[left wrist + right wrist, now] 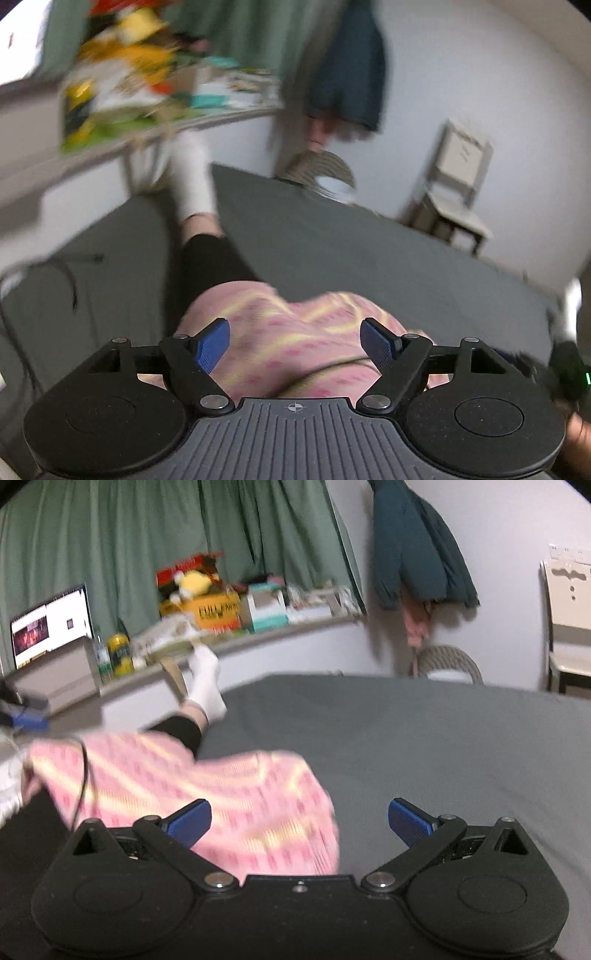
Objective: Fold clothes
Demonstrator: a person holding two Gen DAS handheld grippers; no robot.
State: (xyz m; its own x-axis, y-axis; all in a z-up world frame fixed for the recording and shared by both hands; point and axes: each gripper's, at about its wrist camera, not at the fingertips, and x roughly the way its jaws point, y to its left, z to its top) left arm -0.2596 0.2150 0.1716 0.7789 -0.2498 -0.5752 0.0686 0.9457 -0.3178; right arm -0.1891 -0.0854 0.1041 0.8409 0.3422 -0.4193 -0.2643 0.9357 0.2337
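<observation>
Pink garment (295,343) between spread left fingers (214,345), partly between right fingers (188,823)

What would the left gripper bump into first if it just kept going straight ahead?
Probably the pink patterned garment. The left gripper is open, and the cloth bunches right between and beyond its fingers. Behind it is the grey bed sheet. The blur makes depth uncertain.

Bare grey sheet (424,746) right of leg (184,731)
</observation>
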